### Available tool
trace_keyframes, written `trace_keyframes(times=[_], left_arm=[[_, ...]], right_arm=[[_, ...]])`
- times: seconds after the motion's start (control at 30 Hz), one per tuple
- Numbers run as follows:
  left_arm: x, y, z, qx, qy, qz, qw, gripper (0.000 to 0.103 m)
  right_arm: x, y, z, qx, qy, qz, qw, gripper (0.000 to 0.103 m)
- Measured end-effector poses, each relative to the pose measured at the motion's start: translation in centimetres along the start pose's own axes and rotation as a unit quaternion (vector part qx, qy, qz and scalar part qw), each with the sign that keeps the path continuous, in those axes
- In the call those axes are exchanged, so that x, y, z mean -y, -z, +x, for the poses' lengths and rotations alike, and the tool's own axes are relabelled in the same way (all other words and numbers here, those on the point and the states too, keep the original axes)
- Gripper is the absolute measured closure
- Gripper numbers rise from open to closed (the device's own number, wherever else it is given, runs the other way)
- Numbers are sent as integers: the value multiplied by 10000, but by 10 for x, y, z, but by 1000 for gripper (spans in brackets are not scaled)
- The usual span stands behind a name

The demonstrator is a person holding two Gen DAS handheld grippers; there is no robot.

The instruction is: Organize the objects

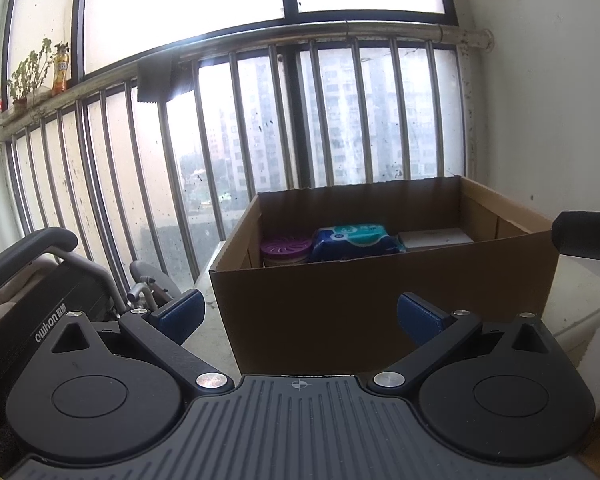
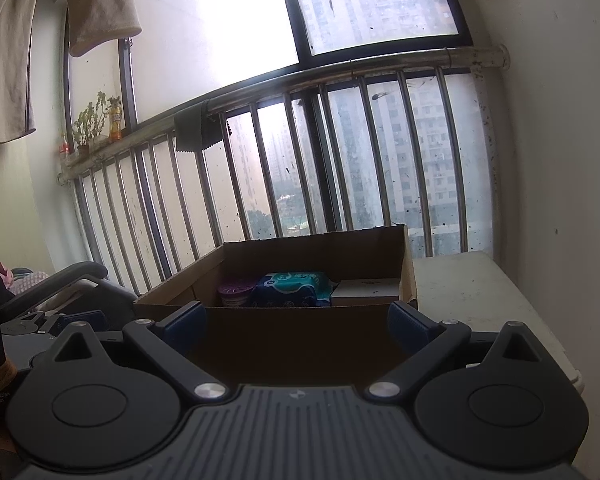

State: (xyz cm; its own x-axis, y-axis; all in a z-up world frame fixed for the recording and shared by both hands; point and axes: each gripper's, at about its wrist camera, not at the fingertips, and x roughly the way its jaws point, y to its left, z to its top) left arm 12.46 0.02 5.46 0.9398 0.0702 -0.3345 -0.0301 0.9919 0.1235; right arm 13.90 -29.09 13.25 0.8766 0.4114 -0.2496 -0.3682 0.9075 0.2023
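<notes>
An open cardboard box stands on a pale ledge before the barred window. Inside lie a purple-lidded round container, a blue and teal soft pack and a white flat box. My left gripper is open and empty, just short of the box's near wall. In the right wrist view the same cardboard box holds the purple container, the blue pack and the white box. My right gripper is open and empty in front of the box.
A window railing runs behind the box. A folded wheelchair stands at the left. The pale ledge extends to the right of the box, up to a white wall. Clothes hang at upper left.
</notes>
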Motion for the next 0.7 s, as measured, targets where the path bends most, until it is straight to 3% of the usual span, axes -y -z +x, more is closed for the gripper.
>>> trace_keyframes(times=[0.7], left_arm=[[1,-1,-4,78,269,4,9996,0]], right_arm=[[2,0,-1,-28,16,-30,10000,1]])
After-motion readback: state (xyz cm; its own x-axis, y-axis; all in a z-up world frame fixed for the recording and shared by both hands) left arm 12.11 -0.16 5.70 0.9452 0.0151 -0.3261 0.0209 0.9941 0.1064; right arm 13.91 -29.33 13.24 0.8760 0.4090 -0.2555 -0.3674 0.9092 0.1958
